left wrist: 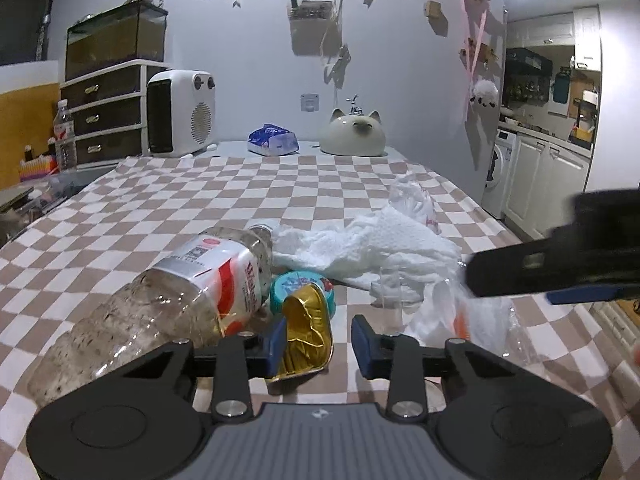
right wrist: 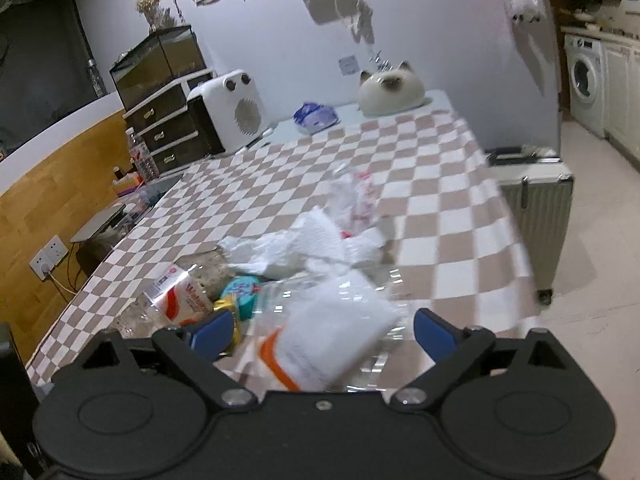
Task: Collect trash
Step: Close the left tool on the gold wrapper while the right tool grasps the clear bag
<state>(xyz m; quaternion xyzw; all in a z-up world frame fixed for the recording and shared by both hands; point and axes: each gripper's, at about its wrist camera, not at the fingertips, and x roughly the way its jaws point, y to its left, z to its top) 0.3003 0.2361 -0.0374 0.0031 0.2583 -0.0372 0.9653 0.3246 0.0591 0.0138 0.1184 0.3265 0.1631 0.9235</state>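
Observation:
On the checkered tablecloth [left wrist: 160,200] lies a heap of trash. An empty plastic bottle [left wrist: 192,284] [right wrist: 180,296] rests on its side. Beside it is a teal can [left wrist: 296,284] [right wrist: 240,292] with a peeled gold lid [left wrist: 308,328]. My left gripper [left wrist: 320,344] is open; the gold lid stands between its blue pads, against the left one and apart from the right. A crumpled paper towel [left wrist: 380,244] [right wrist: 304,240] lies behind. My right gripper [right wrist: 324,334] is wide open over a clear plastic bag [right wrist: 332,340] [left wrist: 460,312]; one of its fingers [left wrist: 520,264] shows in the left wrist view.
A second clear wrapper [right wrist: 356,196] lies farther back. At the table's far end stand a white heater [left wrist: 180,116], a tissue pack [left wrist: 272,140] and a cat-shaped jar [left wrist: 354,132]. Drawers [left wrist: 108,116] are at the left; a suitcase [right wrist: 536,208] stands by the right edge.

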